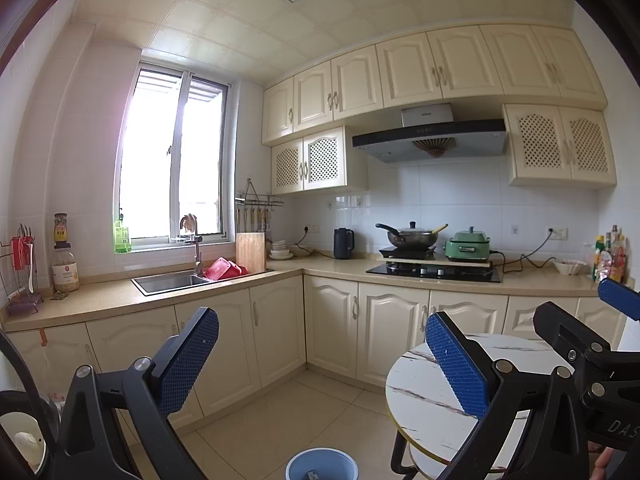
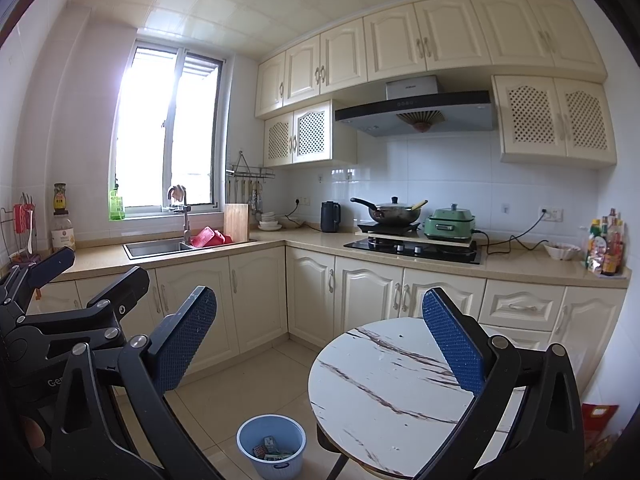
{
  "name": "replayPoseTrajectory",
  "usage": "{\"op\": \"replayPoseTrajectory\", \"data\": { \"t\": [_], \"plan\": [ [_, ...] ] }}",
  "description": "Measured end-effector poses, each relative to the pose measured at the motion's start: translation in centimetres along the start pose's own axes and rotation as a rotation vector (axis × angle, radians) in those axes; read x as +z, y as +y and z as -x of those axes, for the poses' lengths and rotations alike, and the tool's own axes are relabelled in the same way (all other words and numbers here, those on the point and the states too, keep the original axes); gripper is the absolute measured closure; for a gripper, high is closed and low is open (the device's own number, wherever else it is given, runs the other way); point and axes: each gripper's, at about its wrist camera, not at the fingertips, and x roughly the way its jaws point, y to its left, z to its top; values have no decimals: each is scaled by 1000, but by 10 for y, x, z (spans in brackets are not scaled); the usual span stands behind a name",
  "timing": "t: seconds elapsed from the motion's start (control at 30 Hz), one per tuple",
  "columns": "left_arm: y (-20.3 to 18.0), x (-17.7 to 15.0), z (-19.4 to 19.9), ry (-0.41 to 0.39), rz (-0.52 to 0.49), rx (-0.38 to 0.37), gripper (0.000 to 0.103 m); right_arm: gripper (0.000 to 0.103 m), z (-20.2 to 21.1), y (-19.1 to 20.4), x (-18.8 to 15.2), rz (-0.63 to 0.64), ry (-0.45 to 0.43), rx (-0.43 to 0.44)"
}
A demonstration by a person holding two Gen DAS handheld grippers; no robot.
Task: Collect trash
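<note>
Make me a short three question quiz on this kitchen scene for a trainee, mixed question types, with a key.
1. True or false: the blue bin on the floor already holds some items.
2. Multiple choice: the round marble table top is A) piled with wrappers, B) bare of trash, C) covered by a cloth.
3. Fill in: the left claw and right claw are both ___ and hold nothing.

Key: 1 true; 2 B; 3 open.
</note>
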Motion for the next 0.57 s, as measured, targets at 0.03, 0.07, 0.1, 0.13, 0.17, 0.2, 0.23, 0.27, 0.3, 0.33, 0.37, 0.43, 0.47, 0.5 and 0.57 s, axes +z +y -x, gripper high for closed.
{"op": "replayPoseTrajectory", "data": {
  "t": [0.03, 0.07, 0.1, 0.13, 0.17, 0.2, 0.23, 0.27, 0.3, 0.33, 0.37, 0.43, 0.47, 0.5, 0.57],
  "plan": [
    [0, 1, 0, 0, 0, 0, 1, 0, 0, 0, -1, 0, 0, 0],
    [0, 0, 0, 0, 0, 1, 1, 0, 0, 0, 0, 0, -1, 0],
    [0, 0, 0, 0, 0, 0, 1, 0, 0, 0, 0, 1, 0, 0],
    [0, 1, -1, 0, -1, 1, 1, 0, 0, 0, -1, 0, -1, 0],
    [1, 2, -1, 0, -1, 1, 1, 0, 0, -1, 0, 0, -1, 1],
    [1, 0, 0, 0, -1, 1, 1, 0, 0, -1, 0, 0, 0, 1],
    [1, 0, 0, 0, -1, 1, 1, 0, 0, -1, 0, 0, 0, 1],
    [1, 0, -1, 0, -1, 1, 1, 0, 0, 0, 0, 0, -1, 1],
    [2, 1, -1, 0, -1, 0, 1, 0, 0, -1, 0, 0, 0, 1],
    [3, 1, -2, 0, -1, -1, 1, 0, 0, 0, -1, 0, 0, 0],
    [3, 3, -3, 1, 0, -1, 1, 0, 0, 0, 0, 0, 0, 1],
    [4, 1, -2, -1, -3, -1, 1, 0, 0, -1, 0, 0, 0, 1],
    [5, 1, -3, 0, -2, -1, 1, 0, 0, 0, -1, 0, 0, 1],
    [5, 1, -3, 0, -3, -1, 1, 0, 0, -1, 0, 0, 0, 1],
    [5, 1, -3, 0, -2, -3, 1, 0, 0, 0, 0, 0, 1, -1]
  ]
}}
